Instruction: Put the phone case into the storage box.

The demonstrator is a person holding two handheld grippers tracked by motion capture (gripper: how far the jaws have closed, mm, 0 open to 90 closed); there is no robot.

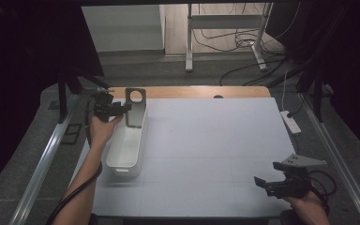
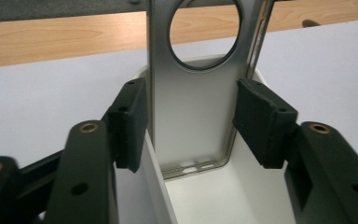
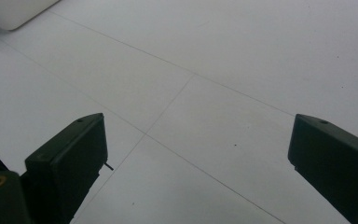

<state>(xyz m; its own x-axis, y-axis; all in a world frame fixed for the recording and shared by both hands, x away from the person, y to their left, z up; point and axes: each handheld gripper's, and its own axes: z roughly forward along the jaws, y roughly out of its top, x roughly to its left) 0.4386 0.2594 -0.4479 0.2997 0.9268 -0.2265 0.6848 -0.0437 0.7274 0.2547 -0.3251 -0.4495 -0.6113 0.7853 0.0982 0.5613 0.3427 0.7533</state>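
A grey metal plate (image 1: 135, 110) with a round hole near its top stands upright in the far end of a long white bin (image 1: 122, 168) at the table's left. My left gripper (image 1: 124, 108) is held level at the plate's left side. In the left gripper view the plate (image 2: 196, 102) stands between the jaws of that gripper (image 2: 189, 123), whose pads flank its edges without pressing, and its foot rests on the floor of the bin (image 2: 161, 186). My right gripper (image 1: 266, 173) hovers open at the front right, and in its own view this gripper (image 3: 198, 149) has bare table between its jaws.
A wooden strip (image 1: 192, 91) runs along the table's far edge. A white power strip (image 1: 290, 122) lies just off the right edge. Metal stand legs (image 1: 188, 47) and cables are on the floor beyond. The bin's corner (image 3: 14, 11) shows at the right gripper view's top left.
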